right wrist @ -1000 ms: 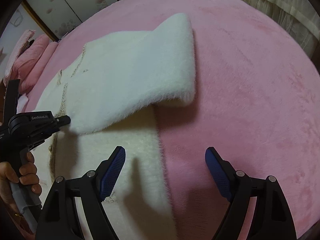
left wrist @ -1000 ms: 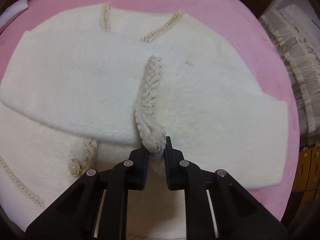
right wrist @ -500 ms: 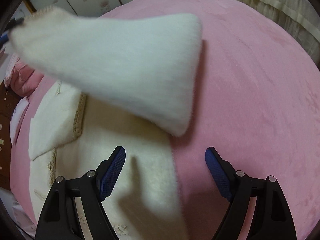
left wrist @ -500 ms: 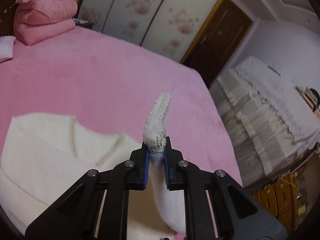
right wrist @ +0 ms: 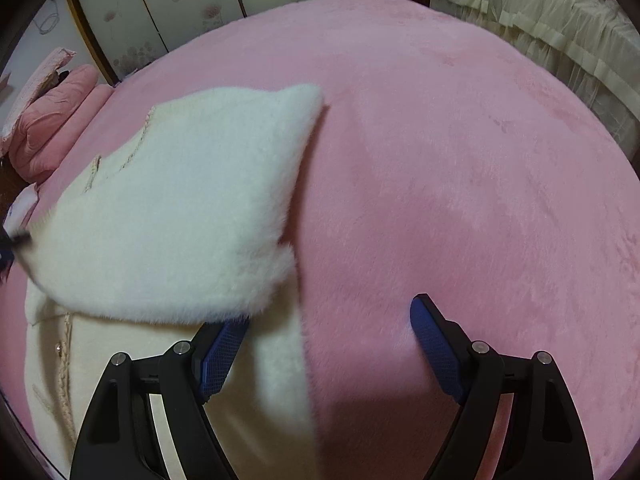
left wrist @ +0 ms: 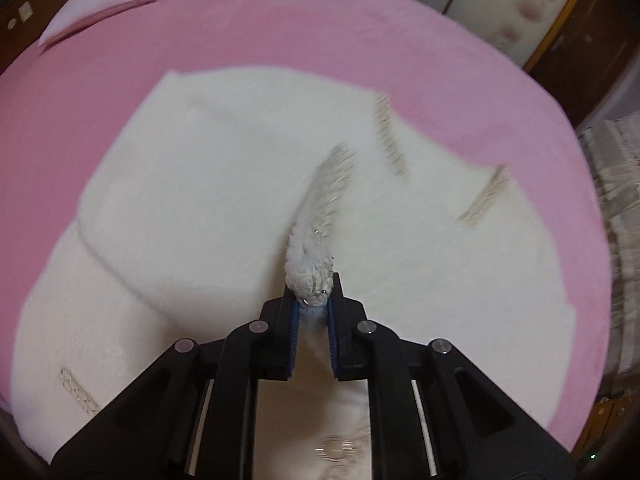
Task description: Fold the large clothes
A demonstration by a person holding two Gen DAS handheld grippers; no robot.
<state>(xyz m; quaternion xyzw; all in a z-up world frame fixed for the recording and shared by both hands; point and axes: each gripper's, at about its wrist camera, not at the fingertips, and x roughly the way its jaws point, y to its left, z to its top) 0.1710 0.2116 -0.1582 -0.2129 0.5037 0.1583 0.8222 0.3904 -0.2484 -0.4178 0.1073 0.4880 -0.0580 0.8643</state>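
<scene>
I have the left tongs (left wrist: 311, 314) clenched on the braided cuff (left wrist: 316, 256) of the white fluffy jacket (left wrist: 224, 208), pinching it right at the tip so the sleeve trails behind and I can steer where it lands. In the left wrist view the jacket fills the centre of the frame, spread on the pink bed (left wrist: 280, 32), with its braided neckline trim (left wrist: 390, 136) at upper right. A pearl-like button (left wrist: 335, 448) shows blurred at the bottom, between the tong arms.

From the right wrist view the sleeve (right wrist: 180, 208) hangs as a broad flap over the jacket body in the left half of the frame. Its far edge is raised off the cloth beneath, which tells me it is not yet laid down. I judge the sleeve is being carried across the chest so that it folds inward.

My right tongs (right wrist: 330, 356) are released, jaws wide apart and holding nothing. They hover at lower centre over the jacket's side edge (right wrist: 296, 360), where white meets pink. I keep them there, I think, to pin or smooth that edge once the sleeve settles.
</scene>
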